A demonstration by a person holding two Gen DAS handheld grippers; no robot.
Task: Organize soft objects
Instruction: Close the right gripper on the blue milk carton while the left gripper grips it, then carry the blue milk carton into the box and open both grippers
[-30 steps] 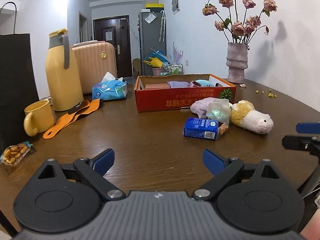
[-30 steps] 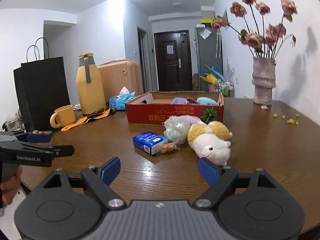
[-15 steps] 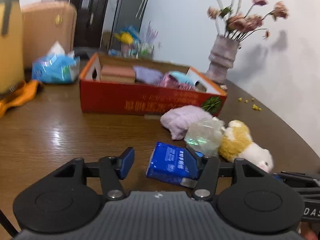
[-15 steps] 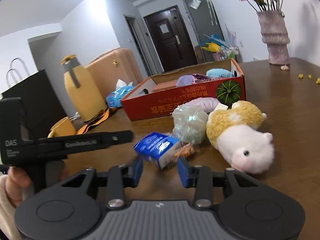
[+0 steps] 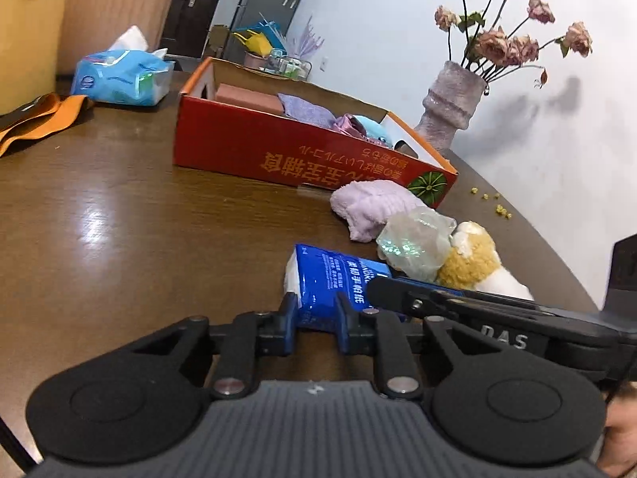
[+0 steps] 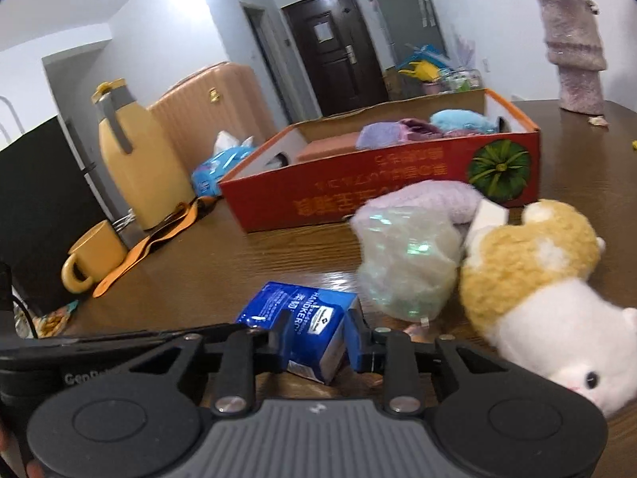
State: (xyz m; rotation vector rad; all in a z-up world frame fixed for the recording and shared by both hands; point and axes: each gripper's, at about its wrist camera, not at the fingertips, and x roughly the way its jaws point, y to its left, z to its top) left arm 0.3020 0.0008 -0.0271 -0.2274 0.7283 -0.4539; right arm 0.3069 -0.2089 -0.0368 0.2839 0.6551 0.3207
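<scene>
A blue pocket-tissue pack (image 5: 338,279) (image 6: 302,306) lies on the brown table. My left gripper (image 5: 317,320) has its jaws closing on the pack's near end, and the pads touch both of its sides. My right gripper (image 6: 318,336) is closing on the pack's other end in the same way; its black finger crosses the left wrist view from the right. Beside the pack lie a crinkly clear bag (image 6: 402,263), a yellow-and-white plush toy (image 6: 529,271) and a lilac fluffy cloth (image 5: 370,203). Behind them stands a red cardboard box (image 5: 278,147) (image 6: 358,195) holding several soft items.
A vase of dried flowers (image 5: 450,107) stands at the back right. To the left are a yellow jug (image 6: 139,159), a yellow mug (image 6: 93,255), an orange strap (image 5: 36,119), a blue tissue packet (image 5: 119,75) and a black bag (image 6: 36,199).
Both grippers came forward and down from the table's near side to the blue pack. Their jaws went from wide open to closed around it.
</scene>
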